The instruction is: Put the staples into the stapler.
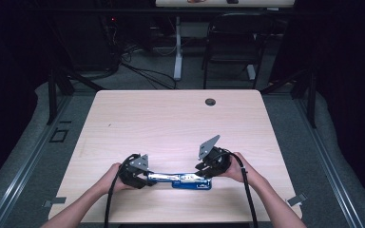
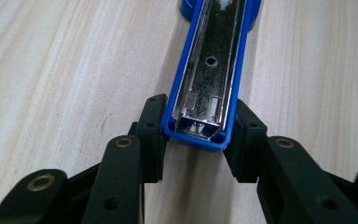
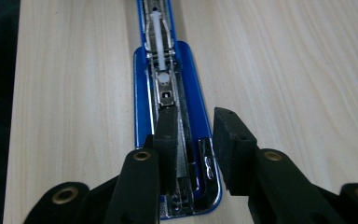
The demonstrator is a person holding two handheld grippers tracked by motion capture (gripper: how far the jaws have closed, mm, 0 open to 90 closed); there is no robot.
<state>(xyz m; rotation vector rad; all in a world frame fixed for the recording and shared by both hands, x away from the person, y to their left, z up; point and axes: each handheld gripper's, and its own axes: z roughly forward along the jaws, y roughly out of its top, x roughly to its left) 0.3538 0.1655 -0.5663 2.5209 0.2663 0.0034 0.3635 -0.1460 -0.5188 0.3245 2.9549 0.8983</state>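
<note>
A blue stapler lies swung open flat near the table's front edge, its metal insides facing up. In the left gripper view my left gripper is shut on the end of the stapler's blue top arm, one pad on each side wall. My left gripper sits at the stapler's left end in the high view. My right gripper is at the right end. In the right gripper view the right gripper stands open over the stapler's base, one jaw above the metal channel, the other beside the blue edge.
The light wooden table has a round cable hole near its far edge. A black chair and loose cables sit on the floor beyond it. A person's forearms enter from the bottom edge.
</note>
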